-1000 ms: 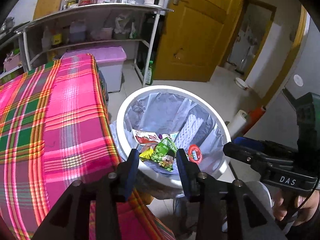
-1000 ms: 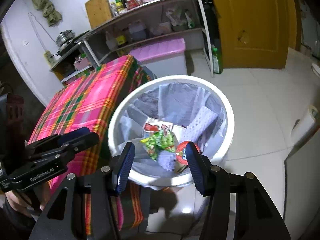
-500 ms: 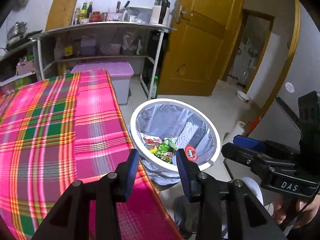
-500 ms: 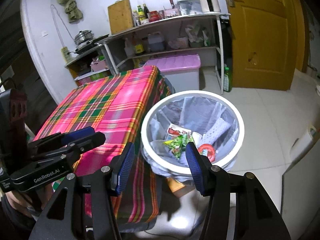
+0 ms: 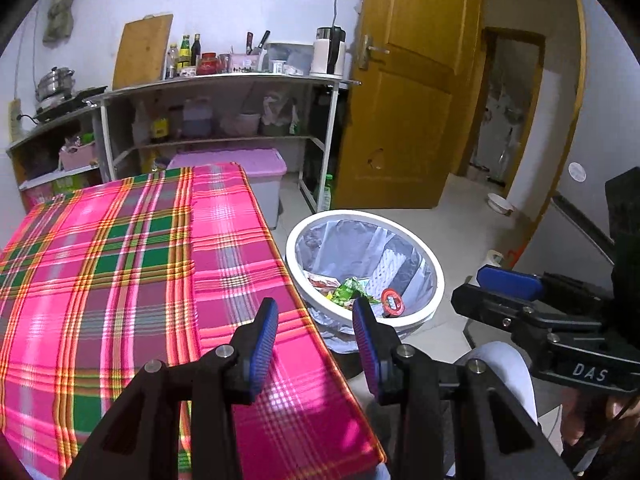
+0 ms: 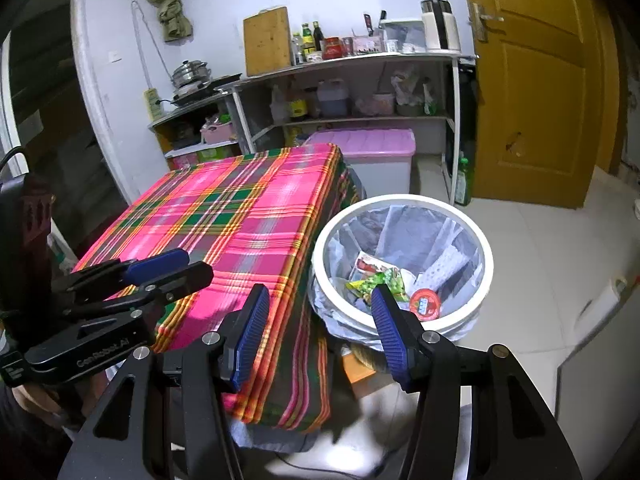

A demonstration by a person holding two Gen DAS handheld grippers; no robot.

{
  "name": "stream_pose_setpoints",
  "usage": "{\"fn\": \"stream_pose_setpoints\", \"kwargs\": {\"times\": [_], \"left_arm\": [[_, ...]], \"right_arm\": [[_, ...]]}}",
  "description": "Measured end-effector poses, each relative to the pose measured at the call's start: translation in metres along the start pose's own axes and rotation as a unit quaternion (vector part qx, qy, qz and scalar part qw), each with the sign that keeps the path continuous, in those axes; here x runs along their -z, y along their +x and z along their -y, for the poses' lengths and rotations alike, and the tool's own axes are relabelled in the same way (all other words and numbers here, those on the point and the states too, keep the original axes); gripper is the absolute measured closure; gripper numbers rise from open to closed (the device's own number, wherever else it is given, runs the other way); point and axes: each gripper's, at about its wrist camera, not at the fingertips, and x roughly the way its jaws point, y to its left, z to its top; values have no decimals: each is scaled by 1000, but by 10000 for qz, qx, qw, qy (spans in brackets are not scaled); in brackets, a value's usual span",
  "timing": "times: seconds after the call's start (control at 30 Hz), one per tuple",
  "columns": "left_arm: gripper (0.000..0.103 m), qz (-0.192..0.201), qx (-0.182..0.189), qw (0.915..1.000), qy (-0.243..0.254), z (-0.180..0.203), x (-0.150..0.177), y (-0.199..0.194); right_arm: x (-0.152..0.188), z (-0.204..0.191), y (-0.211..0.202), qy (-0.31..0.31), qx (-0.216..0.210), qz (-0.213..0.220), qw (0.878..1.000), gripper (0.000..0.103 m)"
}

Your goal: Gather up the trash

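While you are holding both over the plaid bench, left claw gaping empty, right claw gaping empty, wrappers lying in the white bin.

"DAS" on the right gripper; "GenRobot.AI" on the left gripper.

Table under pink-green plaid cloth sits left of round white plastic bin w/ clear liner, just beside it. Crumpled green wrapper and round red-lidded cup lie in bin. Lilac-lidded storage box stands behind table, under metal shelf unit. Yellow wooden door right of shelf.
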Motion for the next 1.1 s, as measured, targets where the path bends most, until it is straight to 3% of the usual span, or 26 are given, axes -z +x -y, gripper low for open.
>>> {"fn": "stream_pose_setpoints", "kwargs": {"times": [1.1], "left_arm": [[65, 146, -82, 9998, -87, 0, 12, -25]], "right_arm": [[8, -8, -9, -89, -67, 54, 9999, 49]]}}
